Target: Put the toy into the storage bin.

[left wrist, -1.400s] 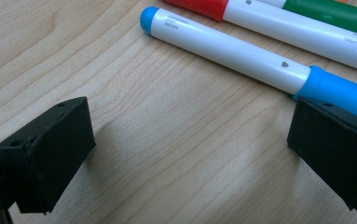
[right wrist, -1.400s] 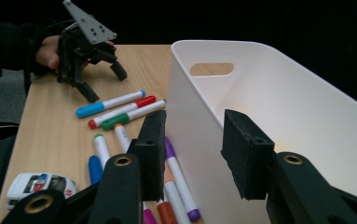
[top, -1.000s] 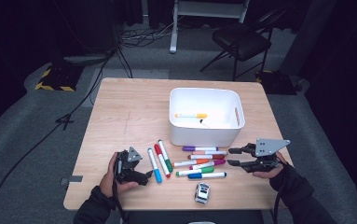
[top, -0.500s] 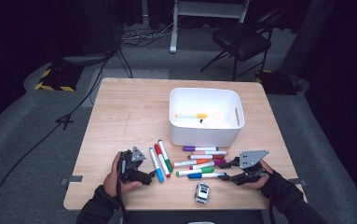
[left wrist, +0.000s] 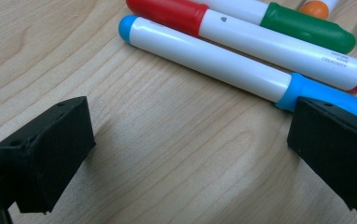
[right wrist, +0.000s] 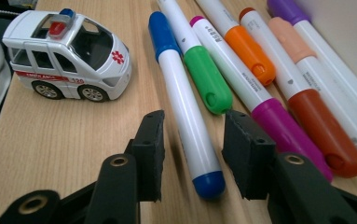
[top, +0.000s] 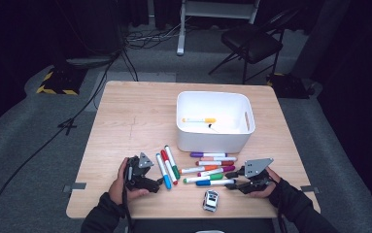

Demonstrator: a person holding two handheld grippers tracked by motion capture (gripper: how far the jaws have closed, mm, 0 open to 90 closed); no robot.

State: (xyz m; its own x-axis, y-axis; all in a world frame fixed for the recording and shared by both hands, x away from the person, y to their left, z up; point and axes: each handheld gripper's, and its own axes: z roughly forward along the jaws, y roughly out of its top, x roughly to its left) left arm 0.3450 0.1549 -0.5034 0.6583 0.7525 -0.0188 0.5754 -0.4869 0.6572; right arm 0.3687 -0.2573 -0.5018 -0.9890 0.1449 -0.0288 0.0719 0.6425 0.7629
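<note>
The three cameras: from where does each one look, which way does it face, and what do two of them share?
High view: above the person's side, facing forward and down on the table; both forearms, left claw and right claw show.
Left gripper view: rides the left claw, looking low over wood at the light-blue marker; open jaws.
Right gripper view: rides the right claw, jaws closing around the dark-blue marker, not yet pressing.
Shared: the toy ambulance, also in the high view.
</note>
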